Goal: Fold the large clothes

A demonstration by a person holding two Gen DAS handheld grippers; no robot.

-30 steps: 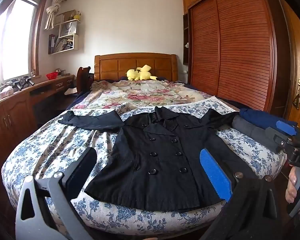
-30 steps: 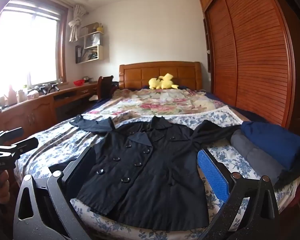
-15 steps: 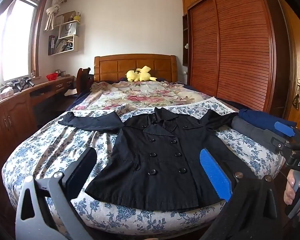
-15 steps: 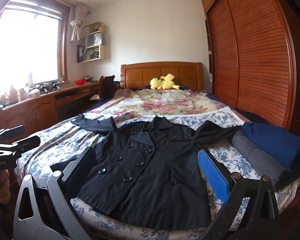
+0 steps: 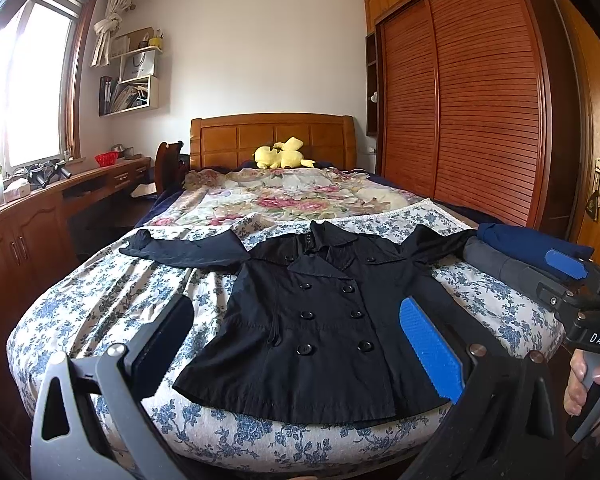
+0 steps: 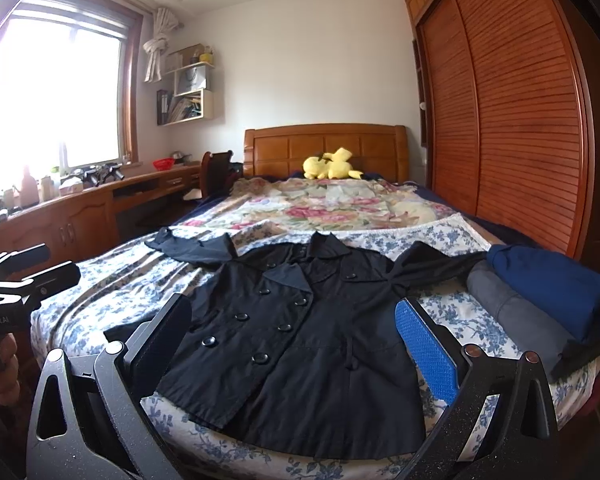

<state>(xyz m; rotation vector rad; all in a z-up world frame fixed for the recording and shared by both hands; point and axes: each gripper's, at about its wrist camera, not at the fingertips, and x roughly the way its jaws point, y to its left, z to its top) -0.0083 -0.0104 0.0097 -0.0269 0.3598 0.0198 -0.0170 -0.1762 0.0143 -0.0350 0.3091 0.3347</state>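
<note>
A black double-breasted coat (image 5: 320, 320) lies flat and face up on the blue-flowered bedspread (image 5: 112, 296), sleeves spread to both sides, hem at the bed's near edge. It also shows in the right wrist view (image 6: 300, 332). My left gripper (image 5: 296, 340) is open and empty, held in the air above the coat's hem. My right gripper (image 6: 292, 340) is open and empty, held in front of the hem; it also shows at the right edge of the left wrist view (image 5: 572, 280).
Folded grey (image 6: 512, 312) and blue (image 6: 556, 284) clothes lie at the bed's right edge, touching the coat's right sleeve. A yellow plush toy (image 5: 284, 154) sits by the headboard. A wooden wardrobe (image 5: 480, 112) stands on the right, a desk (image 5: 40, 216) on the left.
Both grippers have drifted slightly; the view of the coat has barely shifted. Nothing was taken hold of.
</note>
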